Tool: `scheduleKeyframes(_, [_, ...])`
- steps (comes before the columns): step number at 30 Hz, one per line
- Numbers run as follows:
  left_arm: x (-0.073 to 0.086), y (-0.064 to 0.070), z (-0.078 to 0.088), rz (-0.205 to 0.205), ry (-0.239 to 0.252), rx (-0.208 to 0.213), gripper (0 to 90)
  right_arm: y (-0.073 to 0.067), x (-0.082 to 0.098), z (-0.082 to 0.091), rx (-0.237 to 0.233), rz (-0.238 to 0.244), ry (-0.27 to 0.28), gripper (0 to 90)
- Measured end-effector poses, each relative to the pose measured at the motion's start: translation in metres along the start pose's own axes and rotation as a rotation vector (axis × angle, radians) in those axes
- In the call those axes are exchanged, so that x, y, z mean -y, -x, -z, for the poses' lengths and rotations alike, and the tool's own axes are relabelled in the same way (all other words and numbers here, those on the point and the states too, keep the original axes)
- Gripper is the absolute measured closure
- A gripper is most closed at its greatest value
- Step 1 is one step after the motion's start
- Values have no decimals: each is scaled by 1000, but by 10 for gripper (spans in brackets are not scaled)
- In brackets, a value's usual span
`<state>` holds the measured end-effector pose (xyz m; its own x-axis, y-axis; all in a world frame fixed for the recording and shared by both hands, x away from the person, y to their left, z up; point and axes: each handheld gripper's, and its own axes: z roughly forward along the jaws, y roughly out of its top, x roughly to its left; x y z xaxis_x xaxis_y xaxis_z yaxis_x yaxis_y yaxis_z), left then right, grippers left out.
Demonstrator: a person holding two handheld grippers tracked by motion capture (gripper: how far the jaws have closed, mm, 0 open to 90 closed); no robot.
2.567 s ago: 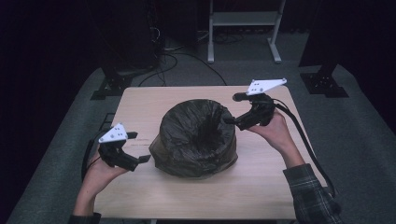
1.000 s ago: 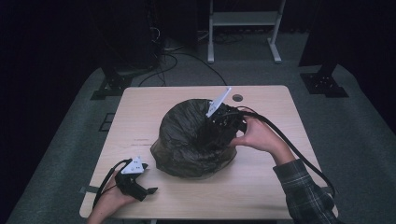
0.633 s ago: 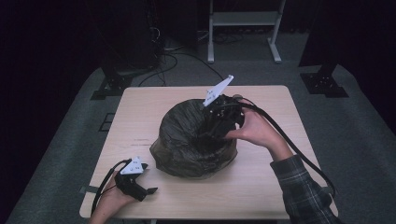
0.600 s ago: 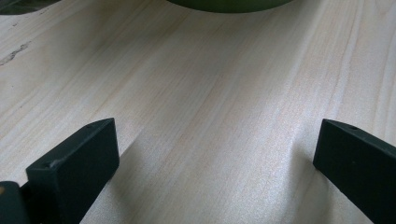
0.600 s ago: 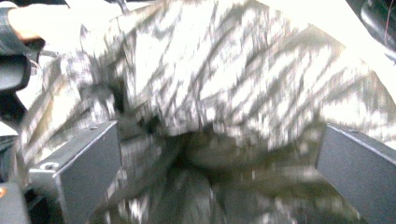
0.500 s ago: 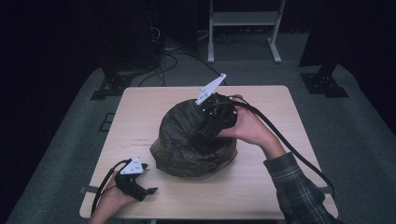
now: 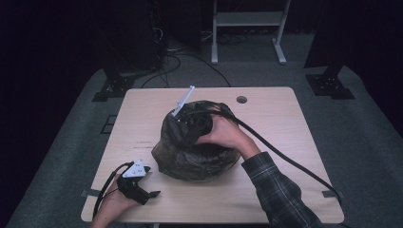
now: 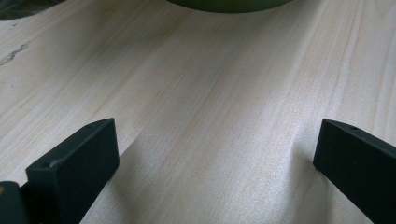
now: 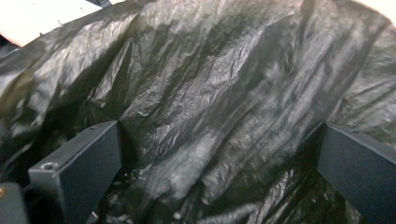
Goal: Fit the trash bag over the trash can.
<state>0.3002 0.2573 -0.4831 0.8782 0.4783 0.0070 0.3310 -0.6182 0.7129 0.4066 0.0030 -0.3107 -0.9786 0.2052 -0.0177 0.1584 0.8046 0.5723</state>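
At the centre of the high view, a crumpled black plastic bin bag (image 7: 195, 152) is sitting on the pale wooden table (image 7: 285, 123), bulging into a rounded heap. Pressing into its upper part is the right gripper (image 7: 192, 124), held by the person's right hand (image 7: 225, 135), with its grey plate sticking up toward the upper middle of the frame and its black cable (image 7: 285, 156) trailing off to the lower right. Across the right gripper view, the wrinkled, shiny bag film (image 9: 210, 107) is lying between the two black jaws, which are standing wide apart at the lower left and lower right; they are not pinching the film.

Down at the lower left of the high view, the left gripper (image 7: 142, 190) is resting low over the table near its front edge, well apart from the bag. Its own view is looking along bare wood grain (image 8: 210, 116), with its jaws spread wide and holding nothing.
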Motion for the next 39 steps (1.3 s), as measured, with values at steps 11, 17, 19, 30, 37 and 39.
scheduleKeyframes(11, [0, 0, 0, -2, 0, 0, 0, 6, 2, -21, 5, -20, -106, 0])
scheduleKeyframes(17, [0, 0, 0, -1, 0, 1, 0, 6, 1, 19, 41, -11, 2, 0])
scheduleKeyframes(19, [0, 0, 0, -1, 0, 1, 0, 9, 4, 33, 65, -23, 0, 0])
scheduleKeyframes(30, [0, 0, 0, -2, 0, 0, 0, 21, 21, 21, 110, -85, -157, 0])
scheduleKeyframes(37, [0, 0, 0, -2, 0, 0, 0, 21, 20, 20, 101, -86, -171, 0])
scheduleKeyframes(39, [0, 0, 0, -2, 0, 1, 0, 18, 18, 26, 81, -76, -126, 0])
